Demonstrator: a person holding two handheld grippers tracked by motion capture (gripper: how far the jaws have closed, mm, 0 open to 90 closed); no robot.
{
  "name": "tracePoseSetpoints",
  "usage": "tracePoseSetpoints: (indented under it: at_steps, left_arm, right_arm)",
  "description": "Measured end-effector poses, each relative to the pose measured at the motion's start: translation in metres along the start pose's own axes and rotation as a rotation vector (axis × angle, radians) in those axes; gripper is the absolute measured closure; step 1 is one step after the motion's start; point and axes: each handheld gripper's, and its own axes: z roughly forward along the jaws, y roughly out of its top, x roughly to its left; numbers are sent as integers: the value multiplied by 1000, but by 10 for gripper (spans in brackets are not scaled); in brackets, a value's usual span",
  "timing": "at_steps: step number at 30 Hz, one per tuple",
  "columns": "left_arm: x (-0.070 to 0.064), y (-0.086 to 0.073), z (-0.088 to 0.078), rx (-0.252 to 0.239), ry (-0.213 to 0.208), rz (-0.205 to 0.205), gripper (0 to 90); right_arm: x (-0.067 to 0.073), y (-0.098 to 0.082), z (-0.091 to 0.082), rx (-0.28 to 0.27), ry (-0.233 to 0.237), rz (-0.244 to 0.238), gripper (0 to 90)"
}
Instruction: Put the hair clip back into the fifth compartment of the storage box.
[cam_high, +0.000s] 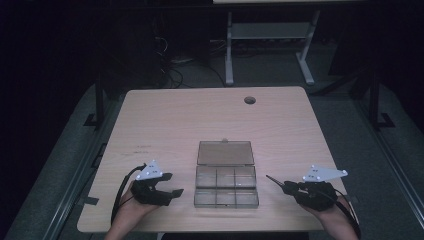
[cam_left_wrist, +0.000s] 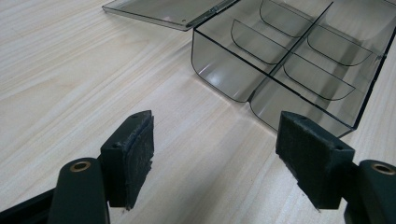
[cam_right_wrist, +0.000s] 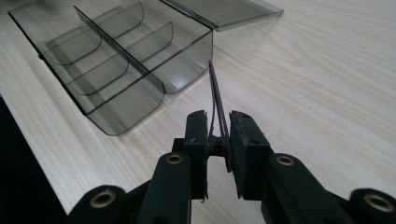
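- My left gripper (cam_high: 167, 186) rests at the near edge of the table (cam_high: 165, 120), jaws wide apart with bare wood between them.
- My right gripper (cam_right_wrist: 218, 135) is clamped on a thin dark toothed strip (cam_right_wrist: 215, 95) pointing toward the box.
- Between them sits the clear smoky compartment box (cam_high: 226, 186), its lid (cam_high: 225, 153) lying open flat behind it.

Open divided box at centre front of the counter, one gripper on each side of it.

Your left gripper (cam_high: 169, 187) sits just left of the clear compartment box (cam_high: 226, 186), jaws spread with nothing between them. Your right gripper (cam_high: 287, 186) is right of the box, apart from it, clamped on a thin dark tool (cam_high: 275, 180) that points toward it. The box's lid (cam_high: 225, 153) lies flat behind it on the counter (cam_high: 175, 120).
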Motion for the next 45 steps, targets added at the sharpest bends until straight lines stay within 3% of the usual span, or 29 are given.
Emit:
tracePoseSetpoints:
  at_steps: [10, 20, 35, 45]
  left_arm:
    - [0, 0, -1, -7, 3, -4, 249]
    - [0, 0, 2, 3, 6, -5, 130]
    - [-2, 1, 4, 24, 4, 14, 128]
    - [-1, 1, 2, 9, 18, 1, 134]
  right_arm:
    - [8, 18, -1, -13, 21, -44, 775]
    - [17, 32, 6, -30, 49, -72, 775]
    - [26, 49, 16, -34, 83, -114, 775]
    - [36, 60, 29, -32, 115, -142, 775]
